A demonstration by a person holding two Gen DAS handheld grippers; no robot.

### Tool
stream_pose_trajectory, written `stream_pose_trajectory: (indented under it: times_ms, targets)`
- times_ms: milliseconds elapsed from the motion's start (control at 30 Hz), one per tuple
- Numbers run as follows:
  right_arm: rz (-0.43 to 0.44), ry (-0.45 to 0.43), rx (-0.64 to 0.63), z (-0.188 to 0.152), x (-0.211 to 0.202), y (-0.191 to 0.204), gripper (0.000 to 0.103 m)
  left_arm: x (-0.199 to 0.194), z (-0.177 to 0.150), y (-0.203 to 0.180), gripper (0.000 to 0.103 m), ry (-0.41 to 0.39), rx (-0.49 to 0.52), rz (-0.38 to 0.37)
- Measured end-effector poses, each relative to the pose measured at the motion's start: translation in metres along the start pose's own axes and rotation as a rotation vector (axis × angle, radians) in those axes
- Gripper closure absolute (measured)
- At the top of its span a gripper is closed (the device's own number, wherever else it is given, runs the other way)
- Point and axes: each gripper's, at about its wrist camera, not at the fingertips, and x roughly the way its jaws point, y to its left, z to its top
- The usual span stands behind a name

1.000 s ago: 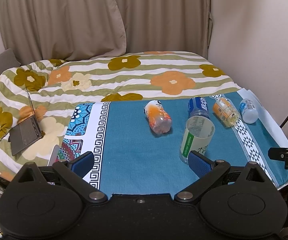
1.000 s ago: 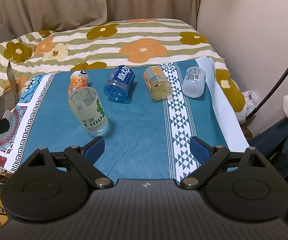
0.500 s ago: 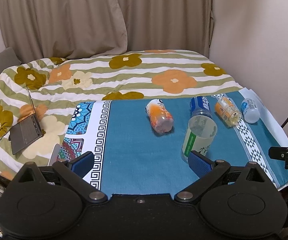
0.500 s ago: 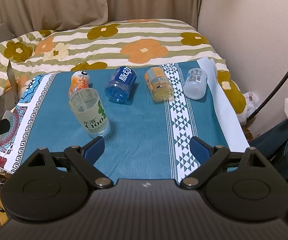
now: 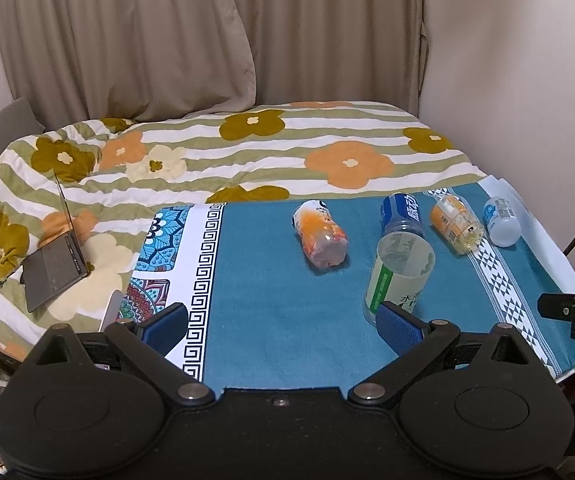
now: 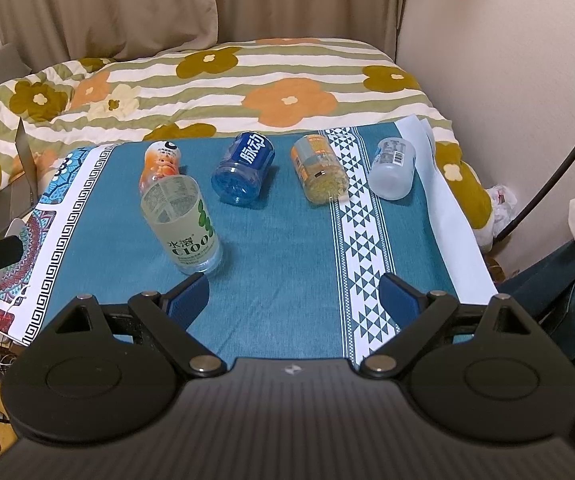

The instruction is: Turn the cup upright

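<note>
Compared with a second ago, we see both cameras drawn slightly back from the table, while the cups lie exactly where they were. From left to right in the left wrist view, an open laptop (image 5: 53, 268) rests on the flowered quilt (image 5: 247, 152), beside the table's teal cloth (image 5: 279, 300) with its patterned left border. On the cloth, an orange cup (image 5: 319, 234) cut from a bottle lies on its side. Next comes the task's thing, the green-labelled C100 cup (image 5: 397, 276), which stands upright with its open mouth up, near the front of the cloth; its base is partly hidden behind the right finger of the left gripper (image 5: 283, 326). We see the left gripper spread wide and holding nothing. Behind the upright cup a blue cup (image 5: 401, 216) lies on its side, then a yellow-orange cup (image 5: 455, 224), then a clear white cup (image 5: 501, 222), all lying down in a row. In the right wrist view the same order holds: orange cup (image 6: 159, 162), C100 cup (image 6: 181, 224), blue cup (image 6: 243, 174), yellow-orange cup (image 6: 319, 174) touching the white triangle band, and clear white cup (image 6: 392, 168) at the cloth's right edge. The right gripper (image 6: 293, 300) is likewise wide apart and empty, its left finger just in front of the C100 cup without touching it. At far right, a person's denim-clad leg (image 6: 567, 304) is visible.
</note>
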Motion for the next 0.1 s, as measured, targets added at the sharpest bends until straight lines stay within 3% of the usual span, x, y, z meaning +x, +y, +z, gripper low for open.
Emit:
stream_pose_trajectory:
  times_ms: [100]
  targets:
    - [0.002,-0.002,-0.006,0.0013,-0.0007,0.0017,0.000,-0.0010,0.0004,0.0012,0.001,-0.009,-0.004,0.002]
